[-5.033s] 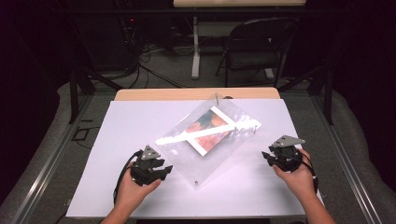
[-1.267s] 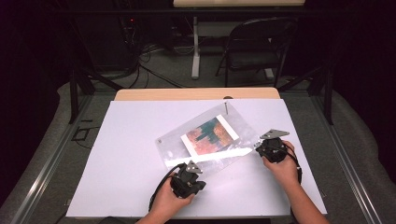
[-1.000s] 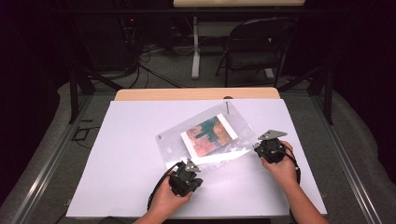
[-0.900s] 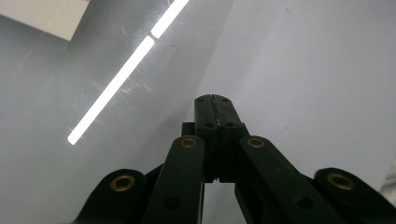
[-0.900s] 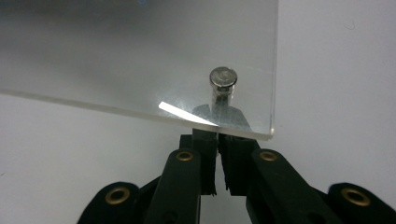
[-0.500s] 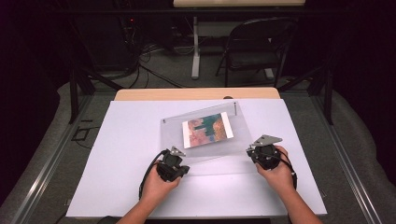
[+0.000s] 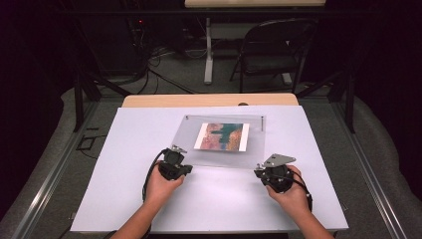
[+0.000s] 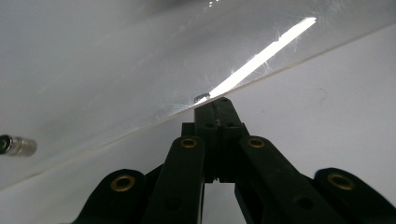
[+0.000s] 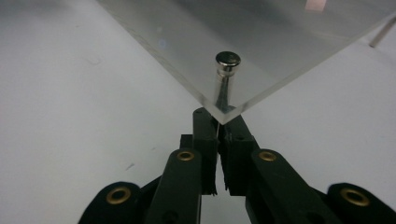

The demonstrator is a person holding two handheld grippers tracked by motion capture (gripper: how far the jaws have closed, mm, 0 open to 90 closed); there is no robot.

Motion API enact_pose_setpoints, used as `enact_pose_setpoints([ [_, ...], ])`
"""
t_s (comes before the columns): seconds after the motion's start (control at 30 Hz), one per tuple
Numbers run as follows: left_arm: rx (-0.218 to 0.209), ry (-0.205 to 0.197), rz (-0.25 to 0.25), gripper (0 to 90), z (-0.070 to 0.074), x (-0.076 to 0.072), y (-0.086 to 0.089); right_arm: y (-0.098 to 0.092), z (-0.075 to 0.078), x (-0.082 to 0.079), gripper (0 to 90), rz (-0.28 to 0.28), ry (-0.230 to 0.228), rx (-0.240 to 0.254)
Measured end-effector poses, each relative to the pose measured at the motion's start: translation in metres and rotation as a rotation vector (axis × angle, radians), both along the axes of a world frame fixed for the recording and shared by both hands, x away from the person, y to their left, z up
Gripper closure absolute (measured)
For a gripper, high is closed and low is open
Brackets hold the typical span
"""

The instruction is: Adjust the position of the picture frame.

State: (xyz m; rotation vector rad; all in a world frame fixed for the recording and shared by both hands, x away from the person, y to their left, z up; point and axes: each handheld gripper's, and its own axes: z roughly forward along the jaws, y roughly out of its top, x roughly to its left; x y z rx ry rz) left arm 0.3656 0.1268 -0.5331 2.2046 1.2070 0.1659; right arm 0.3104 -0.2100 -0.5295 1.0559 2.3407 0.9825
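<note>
Two grippers, left (image 7: 175, 160) and right (image 7: 271, 172), fingers closed at frame's (image 7: 219, 155) near corners; long axis 9-to-3; frame toward 12.

A clear acrylic frame (image 7: 219, 140) with a coloured picture (image 7: 222, 137) inside lies on the white table (image 7: 139, 134). The left gripper (image 7: 185, 171) meets the frame's near left corner, and the right gripper (image 7: 260, 173) meets its near right corner. A folding chair (image 7: 271, 50) stands beyond the frame.
</note>
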Motion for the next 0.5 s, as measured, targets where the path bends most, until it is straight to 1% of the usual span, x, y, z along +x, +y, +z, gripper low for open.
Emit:
enact_pose_setpoints([
  [0.03,-0.004,0.004,0.006,90.0,0.0,0.002,0.002,0.002,0.0,-0.002,85.9,0.006,0.002,0.003],
  [0.1,-0.027,0.01,0.02,90.0,0.001,0.008,0.006,0.006,0.0,-0.007,86.0,0.02,0.007,0.016],
  [0.17,-0.04,0.011,0.035,90.0,0.002,0.013,0.008,0.009,0.001,-0.011,86.0,0.035,0.016,0.034],
  [0.27,-0.038,0.012,0.049,90.0,0.003,0.02,0.011,0.017,0.001,-0.019,86.0,0.058,0.03,0.058],
  [0.33,-0.049,0.017,0.06,90.0,0.004,0.026,0.014,0.022,0.001,-0.023,86.0,0.08,0.041,0.071],
  [0.37,-0.047,0.013,0.064,90.0,0.004,0.028,0.014,0.025,0.001,-0.025,86.0,0.09,0.045,0.079],
  [0.43,-0.036,0.005,0.074,90.0,0.004,0.03,0.015,0.03,0.001,-0.028,86.0,0.102,0.053,0.096],
  [0.5,-0.038,0.004,0.079,90.0,0.004,0.031,0.017,0.034,0.001,-0.029,85.9,0.107,0.058,0.102],
])
